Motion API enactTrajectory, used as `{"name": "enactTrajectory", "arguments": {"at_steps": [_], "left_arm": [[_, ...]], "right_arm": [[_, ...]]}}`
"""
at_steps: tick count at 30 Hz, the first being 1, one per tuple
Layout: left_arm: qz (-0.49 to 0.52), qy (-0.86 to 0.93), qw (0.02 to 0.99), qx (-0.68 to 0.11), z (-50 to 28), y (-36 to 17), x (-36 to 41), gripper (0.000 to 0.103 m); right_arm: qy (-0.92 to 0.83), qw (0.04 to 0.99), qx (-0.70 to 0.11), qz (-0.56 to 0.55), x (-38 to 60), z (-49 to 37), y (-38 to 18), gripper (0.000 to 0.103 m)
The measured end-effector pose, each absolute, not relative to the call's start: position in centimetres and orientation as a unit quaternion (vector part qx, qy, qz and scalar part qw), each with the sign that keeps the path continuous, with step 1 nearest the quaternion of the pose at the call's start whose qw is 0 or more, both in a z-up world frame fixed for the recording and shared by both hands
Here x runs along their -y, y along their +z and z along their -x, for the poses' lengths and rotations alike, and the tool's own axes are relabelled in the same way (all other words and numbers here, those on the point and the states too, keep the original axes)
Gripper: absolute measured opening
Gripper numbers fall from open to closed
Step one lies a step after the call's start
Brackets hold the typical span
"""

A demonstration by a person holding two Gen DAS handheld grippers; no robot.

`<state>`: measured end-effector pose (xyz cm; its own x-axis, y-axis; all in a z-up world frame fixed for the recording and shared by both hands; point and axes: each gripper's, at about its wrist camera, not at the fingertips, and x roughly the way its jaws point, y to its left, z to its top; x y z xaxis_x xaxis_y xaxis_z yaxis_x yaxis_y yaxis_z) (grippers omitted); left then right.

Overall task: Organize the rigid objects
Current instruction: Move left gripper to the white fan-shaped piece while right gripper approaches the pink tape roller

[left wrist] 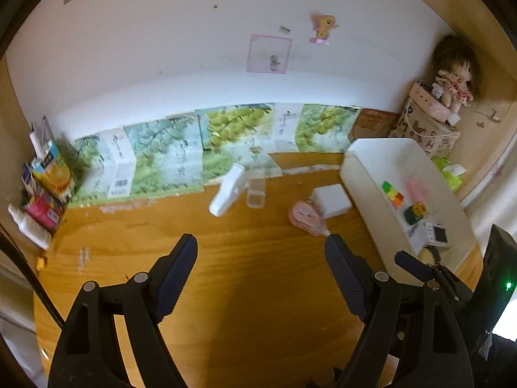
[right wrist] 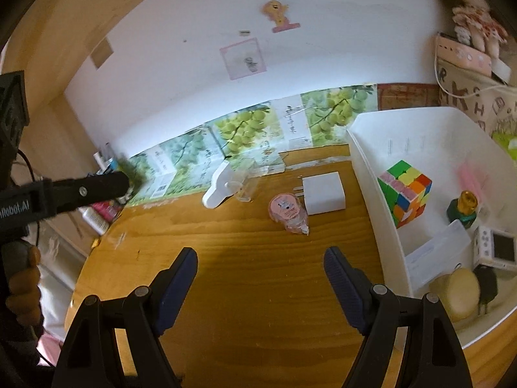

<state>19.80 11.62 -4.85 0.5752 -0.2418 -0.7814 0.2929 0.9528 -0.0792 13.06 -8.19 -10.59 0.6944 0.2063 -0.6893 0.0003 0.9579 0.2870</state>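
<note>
While both jaws gape, left gripper (left wrist: 261, 252), right gripper (right wrist: 261, 252), possibly tape dispenser (right wrist: 287, 212), white bin (right wrist: 365, 174).

A wooden desk (right wrist: 258, 258) is seen, backed by a white wall (left wrist: 161, 64). Grape-printed cardboard panels (left wrist: 226, 129) are propped along the wall's base. On the wall, a pink-bordered sticker (left wrist: 269, 53) and a yellow cartoon pony sticker (left wrist: 324, 26) are noted. At the left desk edge, an orange juice carton (left wrist: 53, 171) is found beside a pink box (left wrist: 43, 210) and a white bottle (left wrist: 29, 226). In the right corner, a doll (left wrist: 455, 77) is seated on a lettered bag (left wrist: 426, 129).
</note>
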Motion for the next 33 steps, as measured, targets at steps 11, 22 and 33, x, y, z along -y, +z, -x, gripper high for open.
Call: {"name": "enactTrajectory", "arguments": {"at_steps": [11, 22, 33], "left_arm": [[-0.045, -0.173, 0.861, -0.477, -26.2, -7.0, -12.8, 0.083], [-0.057, -0.172, 0.82, -0.542, -32.8, -13.1, -12.2, 0.083], [-0.022, -0.159, 0.818, -0.553, -36.0, -17.2, -11.9, 0.083]], "right_arm": [[0.009, 0.938, -0.341, -0.063, 4.9, -16.4, -12.1, 0.081], [-0.005, 0.936, -0.348, -0.046, 3.8, -20.7, -14.4, 0.081], [-0.022, 0.917, -0.397, -0.031, 3.3, -23.5, -17.9, 0.081]]}}
